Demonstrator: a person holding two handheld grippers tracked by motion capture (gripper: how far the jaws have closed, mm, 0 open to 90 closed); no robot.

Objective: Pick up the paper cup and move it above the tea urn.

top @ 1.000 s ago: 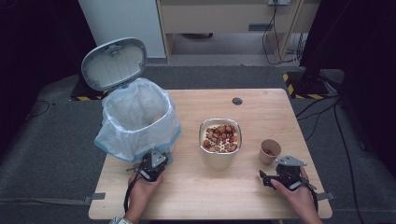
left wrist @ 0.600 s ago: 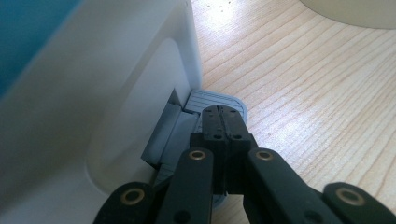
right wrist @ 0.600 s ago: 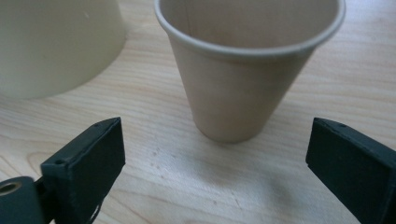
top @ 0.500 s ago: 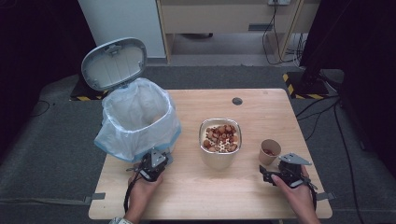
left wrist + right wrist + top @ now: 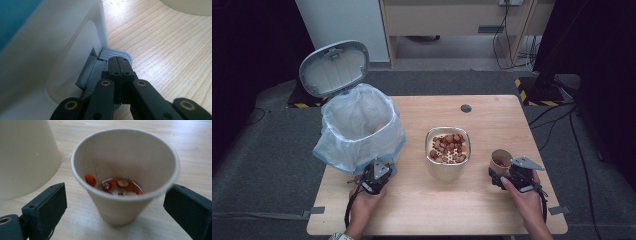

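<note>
The right gripper [image 5: 115, 205] has its jaws spread, just easing closed — the paper cup [image 5: 125, 177] stands between them, untouched, at the bowl's [image 5: 448, 150] three o'clock. The left gripper [image 5: 119, 65], jaws pressed together, rests on the bin's pedal [image 5: 117, 53] — pale wooden table [image 5: 437, 205], grey carpet around.

Bright tabletop, dark surroundings, soft close-up blur

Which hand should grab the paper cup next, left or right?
Right. The right tool already straddles the paper cup, jaws open on either side, not touching. The left tool is shut, resting on the bin's pedal across the table.
</note>
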